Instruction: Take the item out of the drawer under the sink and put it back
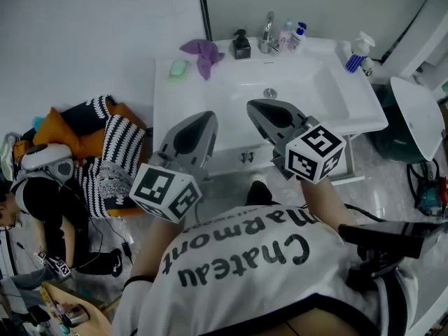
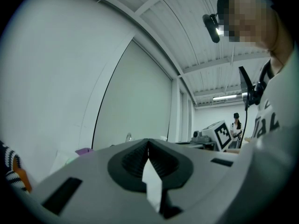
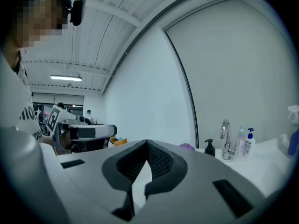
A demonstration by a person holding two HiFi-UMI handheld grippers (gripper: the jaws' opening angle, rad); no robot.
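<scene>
While the left tongs [image 1: 207, 116] and right tongs [image 1: 254, 106] hang level in front of the sink [image 1: 316, 82], both are pinched fully together with nothing between them. The drawer [image 1: 234, 159] under it looks closed from up here, so whatever's inside is out of sight.
</scene>
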